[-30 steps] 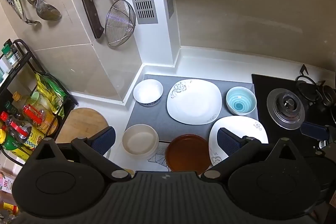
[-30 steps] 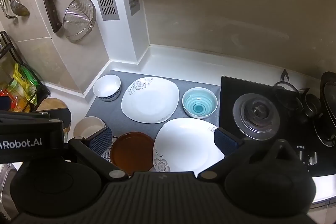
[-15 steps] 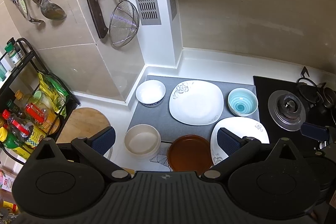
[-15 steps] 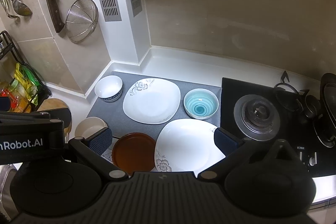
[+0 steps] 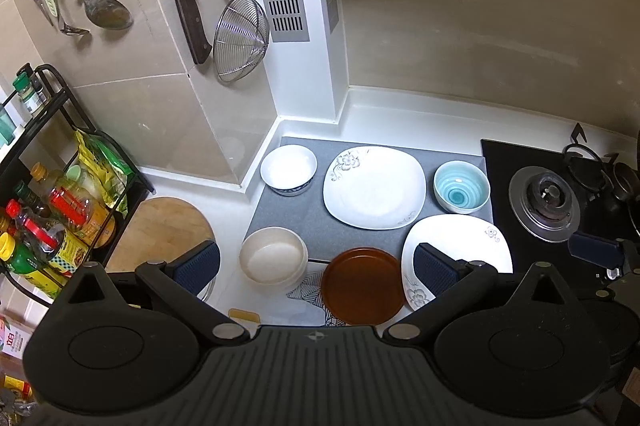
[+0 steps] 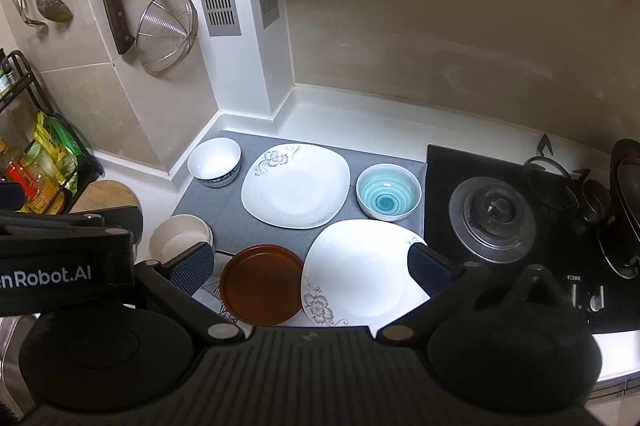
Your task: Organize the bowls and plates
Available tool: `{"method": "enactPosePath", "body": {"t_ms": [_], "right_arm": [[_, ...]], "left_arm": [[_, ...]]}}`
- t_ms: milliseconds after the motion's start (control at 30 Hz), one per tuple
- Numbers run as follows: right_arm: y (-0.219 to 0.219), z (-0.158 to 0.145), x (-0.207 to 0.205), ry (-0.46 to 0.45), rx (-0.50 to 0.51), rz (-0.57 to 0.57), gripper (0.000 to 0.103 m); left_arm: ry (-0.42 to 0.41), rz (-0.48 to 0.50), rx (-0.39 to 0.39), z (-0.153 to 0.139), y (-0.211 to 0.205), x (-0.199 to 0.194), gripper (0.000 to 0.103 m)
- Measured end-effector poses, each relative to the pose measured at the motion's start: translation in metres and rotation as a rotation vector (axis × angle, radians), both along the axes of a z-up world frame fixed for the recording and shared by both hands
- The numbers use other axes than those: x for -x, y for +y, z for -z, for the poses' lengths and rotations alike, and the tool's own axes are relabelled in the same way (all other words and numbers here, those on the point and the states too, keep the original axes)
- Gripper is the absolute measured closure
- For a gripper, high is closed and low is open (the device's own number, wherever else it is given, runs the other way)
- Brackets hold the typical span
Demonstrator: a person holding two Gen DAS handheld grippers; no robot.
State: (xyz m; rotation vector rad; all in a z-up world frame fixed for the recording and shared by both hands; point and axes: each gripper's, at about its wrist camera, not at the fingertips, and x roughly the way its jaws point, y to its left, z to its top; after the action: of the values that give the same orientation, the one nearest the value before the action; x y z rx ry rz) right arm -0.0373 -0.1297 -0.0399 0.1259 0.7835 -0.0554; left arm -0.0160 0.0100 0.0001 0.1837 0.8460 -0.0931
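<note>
White dishes are sitting on a grey mat (image 5: pixel 280 226) at mid-frame on the worktop (image 5: pixel 400 118). In the left wrist view, a white bowl (image 5: pixel 289 168) is lying at the mat's upper left, a square plate (image 5: pixel 374 186) just right of it, and a teal bowl (image 5: pixel 462 186) further right, beside the stove (image 5: pixel 544 202). Lower down, a cream bowl (image 5: pixel 274 260), a brown plate (image 5: pixel 362 286) and a second square plate (image 5: pixel 460 246) are lining up from left to right. The left hand-held gripper (image 5: pixel 316 266) is hovering above them at lower centre, jaws spread wide and gripping nothing. The right hand-held gripper (image 6: pixel 310 266) is hanging open over the brown plate (image 6: pixel 262 284) and second square plate (image 6: pixel 360 266), likewise holding nothing. A strainer (image 5: pixel 240 42) is hanging on the wall at upper left.
</note>
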Motion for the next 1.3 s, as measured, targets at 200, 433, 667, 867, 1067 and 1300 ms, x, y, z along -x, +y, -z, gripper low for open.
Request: {"method": "enactPosePath", "body": {"t_ms": [200,433,667,867,1067,1300], "right_arm": [[-0.001,0.002,0.011,-0.004,-0.003,-0.020,0.000],[-0.015,0.011,0.020,0.002,-0.037,-0.050,0.000],[-0.043,0.050,0.032,0.008,-0.123,-0.113,0.000],[-0.094,0.117,0.052,-0.092,-0.212,-0.263,0.000],[-0.140,0.168,0.049,-0.086,-0.205,-0.297,0.000],[-0.168,0.203,0.032,-0.124,-0.401,-0.053,0.000]], "left_arm": [[0.001,-0.008,0.006,0.000,-0.002,0.007,0.000],[0.002,-0.030,-0.065,0.007,-0.016,0.019,0.000],[0.097,-0.028,0.022,0.046,-0.025,0.025,0.000],[0.077,-0.002,-0.003,0.109,-0.036,0.018,0.000],[0.253,0.148,0.249,0.163,-0.027,-0.032,0.000],[0.284,0.301,0.230,0.213,-0.046,-0.119,0.040]]}}
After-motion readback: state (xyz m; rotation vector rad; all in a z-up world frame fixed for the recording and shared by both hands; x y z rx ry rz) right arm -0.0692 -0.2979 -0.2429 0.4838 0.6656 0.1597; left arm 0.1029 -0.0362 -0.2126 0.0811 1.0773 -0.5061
